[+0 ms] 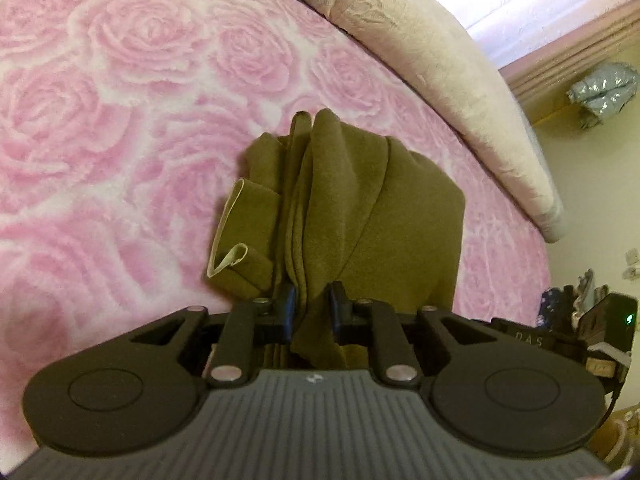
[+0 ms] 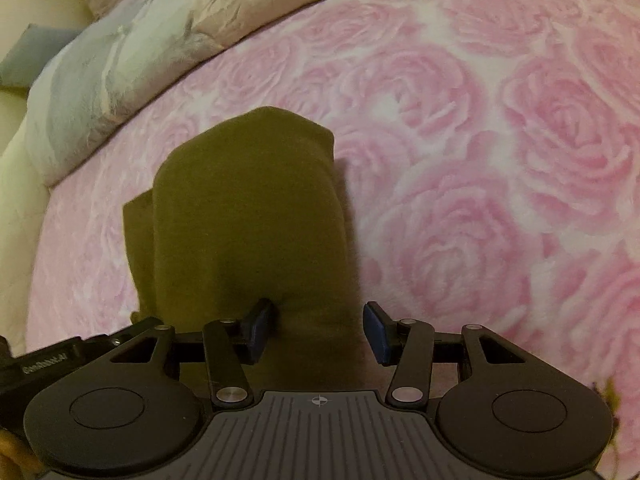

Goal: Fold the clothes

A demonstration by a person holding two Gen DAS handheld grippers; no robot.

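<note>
the olive garment [image 1: 352,208] lies bunched on the pink rose blanket [image 1: 120,120], its near end gathered up. the left gripper [image 1: 314,308] stands narrow, pinching several bunched layers. the right gripper [image 2: 318,330] stands wide, with cloth between its fingers but not pinched. the fabric looks soft, light and limp, likely to sag and slip out of its folds, so hemmed edges or corners seem the best hold, like the pale-lined cuff [image 1: 230,260] at left. open blanket lies left and right; a cream quilt [image 1: 440,80] bounds the far side.

Olive-green garment [image 1: 360,208] on pink rose-patterned blanket [image 1: 120,120].
</note>
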